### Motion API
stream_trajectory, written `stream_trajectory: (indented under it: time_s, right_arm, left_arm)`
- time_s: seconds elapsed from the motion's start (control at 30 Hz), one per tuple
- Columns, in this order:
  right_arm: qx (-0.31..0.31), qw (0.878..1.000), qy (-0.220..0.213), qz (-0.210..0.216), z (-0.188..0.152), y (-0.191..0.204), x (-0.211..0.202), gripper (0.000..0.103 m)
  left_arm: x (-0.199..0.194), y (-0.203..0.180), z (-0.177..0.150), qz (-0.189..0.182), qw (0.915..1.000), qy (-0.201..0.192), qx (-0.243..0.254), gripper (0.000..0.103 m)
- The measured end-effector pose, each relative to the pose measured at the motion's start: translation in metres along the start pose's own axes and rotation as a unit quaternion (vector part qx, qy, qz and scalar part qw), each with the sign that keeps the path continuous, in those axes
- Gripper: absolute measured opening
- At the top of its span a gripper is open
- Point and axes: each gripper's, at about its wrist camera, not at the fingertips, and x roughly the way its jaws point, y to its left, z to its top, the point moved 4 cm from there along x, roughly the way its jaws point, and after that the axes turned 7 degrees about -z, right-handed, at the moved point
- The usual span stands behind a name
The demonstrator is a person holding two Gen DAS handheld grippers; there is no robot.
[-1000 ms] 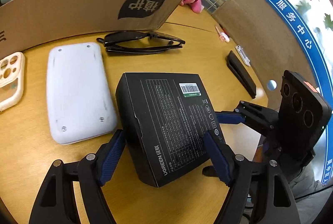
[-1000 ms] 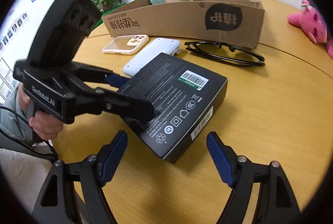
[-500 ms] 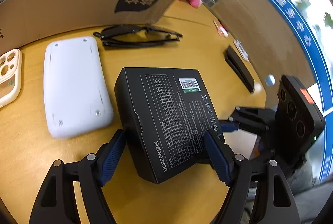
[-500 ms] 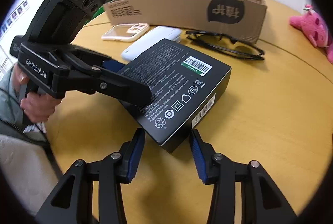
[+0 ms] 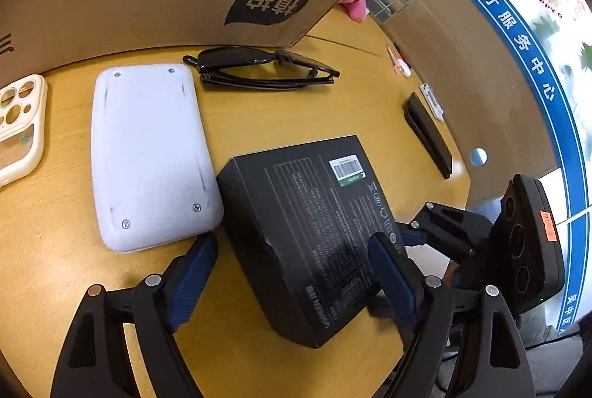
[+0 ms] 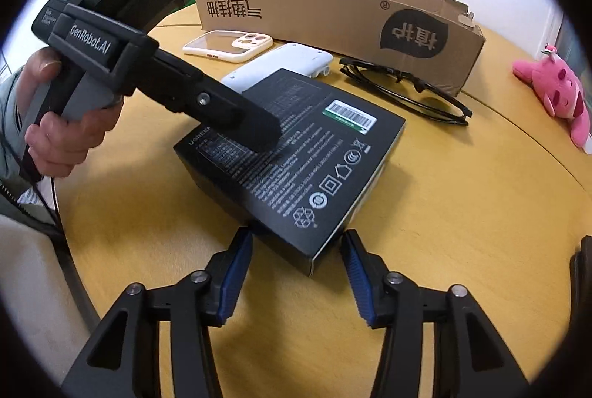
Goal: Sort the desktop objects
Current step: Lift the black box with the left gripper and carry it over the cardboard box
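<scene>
Both grippers straddle the black UGREEN box (image 5: 314,235) on the table (image 5: 259,124). The left gripper (image 5: 292,272) and the right gripper (image 6: 296,268) are both opening, neither pressing it.

"GenRobot.AI" is printed in white on the left gripper (image 6: 207,124) body. "AIR CUSHION", upside down, is read on the cardboard box (image 6: 333,16), above large Chinese characters. A barcode label is carried by the black box (image 6: 296,153), in front of the cardboard box.
</scene>
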Motion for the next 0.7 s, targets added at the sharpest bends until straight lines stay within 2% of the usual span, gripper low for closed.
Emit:
stream_trajectory:
  time_s: [0.1, 0.17, 0.47, 0.7]
  right_arm:
    - [0.002, 1.000, -0.004, 0.019, 0.005, 0.000, 0.004, 0.062]
    - [-0.002, 0.999, -0.002, 0.040, 0.010, 0.001, 0.008, 0.085]
    - [0.013, 1.000, 0.000, 0.005, 0.027, -0.009, 0.021, 0.084]
    - [-0.001, 1.000, 0.001, -0.001, 0.029, -0.009, 0.023, 0.082]
  left_arm:
    - [0.003, -0.003, -0.002, 0.008, 0.9999, -0.002, 0.011, 0.085]
    - [0.006, -0.006, -0.002, 0.014, 0.9997, -0.002, 0.021, 0.085]
    - [0.007, 0.000, 0.002, -0.011, 0.9999, -0.008, 0.005, 0.077]
    - [0.007, 0.002, 0.006, -0.010, 0.9998, -0.015, 0.003, 0.076]
